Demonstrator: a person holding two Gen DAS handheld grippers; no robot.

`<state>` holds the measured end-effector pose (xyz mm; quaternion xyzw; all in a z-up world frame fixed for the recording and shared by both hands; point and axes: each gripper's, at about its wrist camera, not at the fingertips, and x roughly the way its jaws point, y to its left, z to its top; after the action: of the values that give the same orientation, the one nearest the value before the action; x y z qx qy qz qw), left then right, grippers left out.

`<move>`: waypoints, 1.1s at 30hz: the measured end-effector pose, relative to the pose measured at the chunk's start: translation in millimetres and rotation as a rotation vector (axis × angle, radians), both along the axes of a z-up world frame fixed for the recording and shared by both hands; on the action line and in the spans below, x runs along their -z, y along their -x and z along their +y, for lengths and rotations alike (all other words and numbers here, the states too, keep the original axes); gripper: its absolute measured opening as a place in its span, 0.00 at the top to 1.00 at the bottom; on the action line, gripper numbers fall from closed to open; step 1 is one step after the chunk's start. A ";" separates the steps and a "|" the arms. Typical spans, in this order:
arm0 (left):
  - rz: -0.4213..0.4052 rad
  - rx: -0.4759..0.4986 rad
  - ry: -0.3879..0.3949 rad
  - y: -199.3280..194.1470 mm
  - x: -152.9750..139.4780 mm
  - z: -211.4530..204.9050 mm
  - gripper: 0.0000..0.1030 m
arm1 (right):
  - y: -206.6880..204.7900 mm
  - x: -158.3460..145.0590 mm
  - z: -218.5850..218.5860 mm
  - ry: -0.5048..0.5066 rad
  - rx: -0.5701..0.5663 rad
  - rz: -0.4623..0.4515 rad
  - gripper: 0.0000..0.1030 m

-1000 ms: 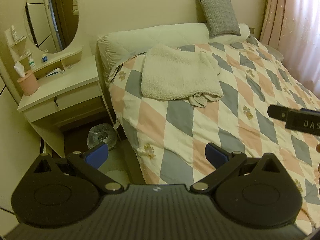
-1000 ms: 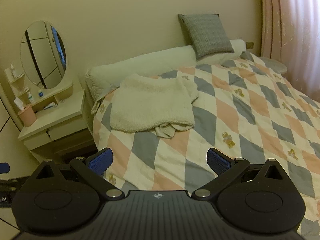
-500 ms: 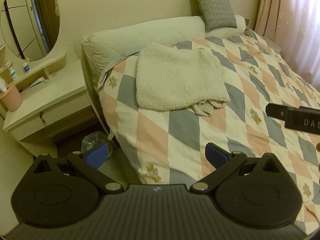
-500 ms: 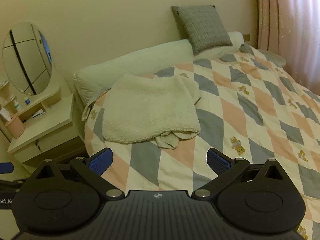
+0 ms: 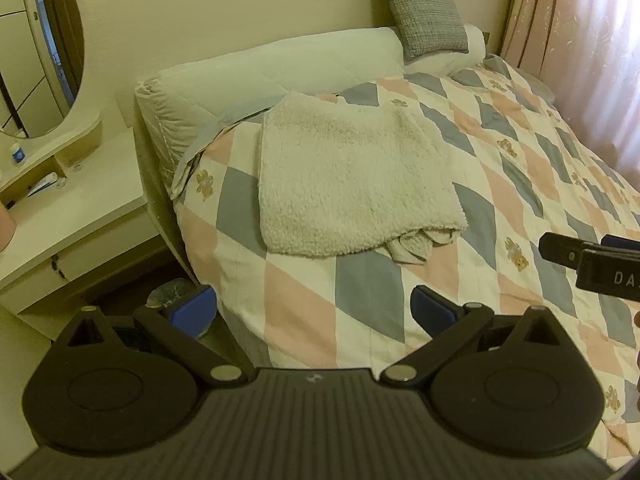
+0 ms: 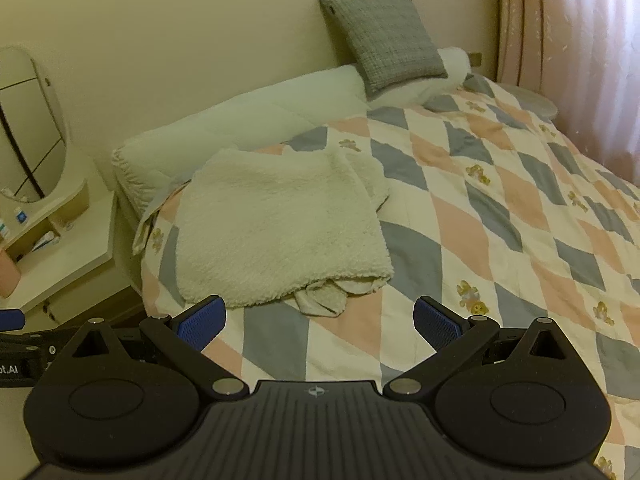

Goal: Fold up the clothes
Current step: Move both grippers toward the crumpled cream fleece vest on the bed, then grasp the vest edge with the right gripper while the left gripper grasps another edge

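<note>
A cream fleecy garment [image 5: 352, 176] [image 6: 276, 232] lies folded into a rough rectangle on the checked quilt [image 5: 520, 184] [image 6: 500, 216], near the pillow end of the bed. A crumpled bit of its lining sticks out at its near edge [image 6: 324, 300]. My left gripper [image 5: 314, 312] hangs open above the bed's near corner, short of the garment, nothing between its blue pads. My right gripper [image 6: 320, 322] is open too, just before the garment's near edge. The right tool's side shows at the right of the left wrist view [image 5: 592, 260].
A long white bolster [image 5: 260, 76] and a grey cushion [image 5: 420, 8] lie at the headboard. A white dressing table [image 5: 68, 216] with an oval mirror [image 5: 48, 40] stands left of the bed. Pink curtains [image 6: 580, 40] hang at the right. A bin [image 5: 172, 292] sits on the floor below.
Both grippers have come closer to the bed and the garment, which now looks larger in both views. The garment itself has not moved. Both stay open.
</note>
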<state>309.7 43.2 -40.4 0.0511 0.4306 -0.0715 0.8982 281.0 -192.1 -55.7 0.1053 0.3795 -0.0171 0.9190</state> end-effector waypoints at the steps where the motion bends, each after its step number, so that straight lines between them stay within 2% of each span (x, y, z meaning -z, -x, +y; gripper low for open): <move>1: 0.005 0.001 0.001 -6.6 2.5 2.8 0.01 | -5.6 1.9 0.9 0.002 0.004 0.007 0.00; 7: 0.048 -0.012 0.004 -49.9 27.0 25.7 0.01 | -42.0 28.7 7.1 0.022 0.025 0.058 0.00; 11: 0.109 -0.026 -0.018 -84.2 59.7 41.6 0.01 | -69.1 65.4 11.7 0.032 0.027 0.133 0.00; 15: 0.158 0.015 0.001 -123.0 99.1 48.2 0.01 | -91.5 107.6 13.5 0.066 0.034 0.189 0.03; 19: 0.184 0.045 0.034 -171.9 140.4 48.5 0.01 | -120.8 152.7 11.4 0.202 0.009 0.207 0.15; 21: 0.197 0.048 0.064 -196.8 159.6 47.3 0.01 | -137.0 175.5 10.6 0.289 -0.016 0.206 0.18; 25: 0.229 0.052 0.104 -242.0 195.4 43.0 0.01 | -168.1 219.3 9.4 0.450 -0.068 0.201 0.18; 28: 0.249 0.025 0.156 -266.3 215.0 45.2 0.01 | -183.4 237.1 7.3 0.509 -0.093 0.173 0.17; 33: 0.271 -0.062 0.278 -293.7 240.7 58.7 0.01 | -209.0 259.9 5.7 0.689 -0.112 0.144 0.18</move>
<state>603.4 101.9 -281.0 -0.0970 0.5349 -0.1088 0.8322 489.9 -186.4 -315.5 -0.2332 0.4206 -0.1011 0.8709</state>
